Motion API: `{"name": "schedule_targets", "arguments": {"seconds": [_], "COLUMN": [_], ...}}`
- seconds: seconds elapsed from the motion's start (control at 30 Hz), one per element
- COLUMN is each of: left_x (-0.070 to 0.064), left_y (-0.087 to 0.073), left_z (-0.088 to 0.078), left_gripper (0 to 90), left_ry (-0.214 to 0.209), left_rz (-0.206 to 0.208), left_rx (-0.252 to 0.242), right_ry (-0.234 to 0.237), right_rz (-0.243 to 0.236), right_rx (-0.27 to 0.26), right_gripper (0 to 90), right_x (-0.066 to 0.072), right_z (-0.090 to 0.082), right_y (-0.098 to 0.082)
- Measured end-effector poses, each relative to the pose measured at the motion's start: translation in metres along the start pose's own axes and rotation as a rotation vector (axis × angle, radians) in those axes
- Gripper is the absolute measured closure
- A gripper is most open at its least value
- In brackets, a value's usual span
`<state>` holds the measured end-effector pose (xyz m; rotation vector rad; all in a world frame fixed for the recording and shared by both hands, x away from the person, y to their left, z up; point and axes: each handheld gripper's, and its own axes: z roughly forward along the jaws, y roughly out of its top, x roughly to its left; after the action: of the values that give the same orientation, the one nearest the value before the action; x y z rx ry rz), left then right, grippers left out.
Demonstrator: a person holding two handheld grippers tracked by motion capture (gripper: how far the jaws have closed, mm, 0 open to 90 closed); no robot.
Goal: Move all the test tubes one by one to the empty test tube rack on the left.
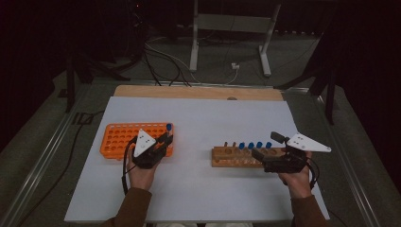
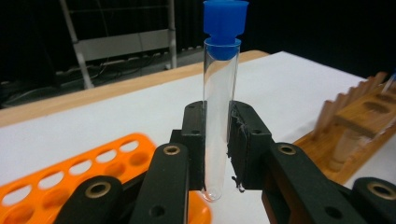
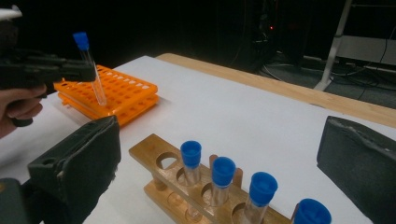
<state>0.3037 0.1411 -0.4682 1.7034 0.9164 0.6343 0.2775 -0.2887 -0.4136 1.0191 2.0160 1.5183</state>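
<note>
My left gripper (image 2: 218, 144) is shut on a clear test tube (image 2: 219, 116) with a blue cap and holds it upright. In the high view this gripper (image 1: 167, 138) is over the right end of the orange rack (image 1: 123, 139), with the tube's cap (image 1: 169, 126) sticking up. The tube's bottom hangs just above the orange rack (image 2: 93, 172). My right gripper (image 3: 219, 158) is open wide, its jaws on either side of the wooden rack (image 3: 154, 154), which holds several blue-capped tubes (image 3: 223, 171). In the high view the right gripper (image 1: 268, 145) sits at the wooden rack's (image 1: 227, 156) right end.
A white sheet (image 1: 203, 118) covers the table, with a wooden strip (image 1: 198, 92) along the far edge. Beyond the table are a metal stand (image 1: 231, 28) and cables (image 1: 165, 61) on the floor. The person's hands come in from the near edge.
</note>
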Motion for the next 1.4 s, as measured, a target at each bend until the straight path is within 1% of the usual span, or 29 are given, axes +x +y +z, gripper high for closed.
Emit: {"name": "schedule_targets", "arguments": {"seconds": [0.17, 0.2, 0.27, 0.43, 0.57, 0.67, 0.9, 1.0, 1.2, 1.27, 1.3, 1.33, 1.4], "left_x": [0.005, 0.007, 0.007, 0.011, 0.011, 0.013, 0.011, 0.010, 0.007, 0.008, 0.009, 0.009, 0.011], "left_y": [-0.006, -0.008, -0.011, -0.018, -0.025, -0.031, -0.035, -0.035, -0.035, -0.035, -0.034, -0.034, -0.030], "left_z": [0.002, 0.003, 0.005, 0.009, 0.014, 0.016, 0.018, 0.016, 0.015, 0.015, 0.014, 0.013, 0.010], "left_gripper": [77.9, 77.9, 77.9, 77.9, 77.9, 77.3, 78.2, 78.3, 78.4, 77.0, 70.4, 65.7, 61.4], "left_ry": [0.017, 0.026, 0.036, 0.040, 0.047, 0.043, 0.045, 0.048, 0.057, 0.052, 0.062, 0.069, 0.066], "left_rz": [-0.011, -0.014, -0.010, -0.029, -0.024, -0.025, -0.018, -0.015, 0.011, -0.003, -0.003, -0.007, -0.025], "left_rx": [0.015, 0.024, 0.032, 0.058, 0.093, 0.115, 0.170, 0.171, 0.182, 0.177, 0.178, 0.168, 0.133], "right_ry": [-0.002, -0.001, -0.002, -0.001, 0.000, 0.000, -0.003, -0.005, -0.009, -0.011, -0.010, -0.010, -0.010], "right_rz": [0.008, 0.008, 0.011, 0.013, 0.009, 0.012, 0.017, 0.017, 0.018, 0.018, 0.019, 0.021, 0.019], "right_rx": [-0.008, -0.009, -0.009, -0.010, -0.012, -0.010, -0.003, -0.002, -0.004, -0.002, -0.001, -0.001, -0.006], "right_gripper": [0.0, 0.0, 0.0, 0.0, 0.0, 0.0, 0.0, 0.0, 0.0, 0.0, 0.0, 0.0, 0.0], "right_x": [-0.002, -0.002, -0.002, -0.003, -0.002, -0.003, -0.004, -0.005, -0.007, -0.007, -0.008, -0.008, -0.008], "right_z": [-0.002, -0.002, -0.002, -0.002, -0.002, -0.002, -0.002, -0.002, -0.003, -0.003, -0.003, -0.003, -0.004], "right_y": [0.000, 0.000, 0.000, -0.001, -0.001, -0.002, -0.005, -0.005, -0.006, -0.006, -0.006, -0.006, -0.006]}}
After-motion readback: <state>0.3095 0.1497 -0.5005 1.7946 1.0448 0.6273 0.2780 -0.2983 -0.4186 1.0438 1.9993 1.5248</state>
